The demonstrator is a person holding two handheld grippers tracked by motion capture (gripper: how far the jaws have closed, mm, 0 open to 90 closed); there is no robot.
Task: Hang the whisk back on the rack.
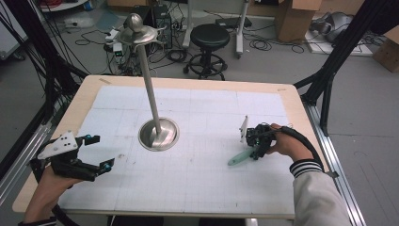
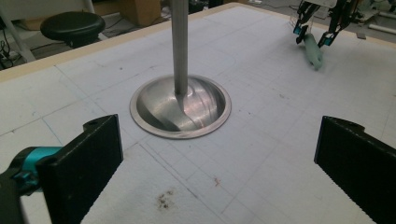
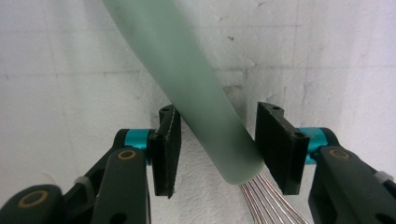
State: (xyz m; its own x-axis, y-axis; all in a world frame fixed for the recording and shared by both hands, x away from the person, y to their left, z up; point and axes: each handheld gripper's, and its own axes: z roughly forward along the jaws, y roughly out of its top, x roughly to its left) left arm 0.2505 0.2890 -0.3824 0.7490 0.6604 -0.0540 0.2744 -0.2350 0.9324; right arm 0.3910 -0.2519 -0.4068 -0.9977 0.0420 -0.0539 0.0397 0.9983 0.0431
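Left gripper (image 1: 96, 151): hovering near surface (image 1: 197, 188), jaws standing wide apart.
Right gripper (image 3: 217, 144): jaws bracketing green handle (image 3: 187, 79), not quite clamping.
Green handle: lying right of metal stand (image 1: 158, 134).

light: even, bright | shadows: soft | glare: steel base (image 2: 180, 108) | near handle (image 3: 187, 79) blurred

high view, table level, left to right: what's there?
left gripper → metal stand's round base → pale green handle with the right gripper over it, in the person's right hand.
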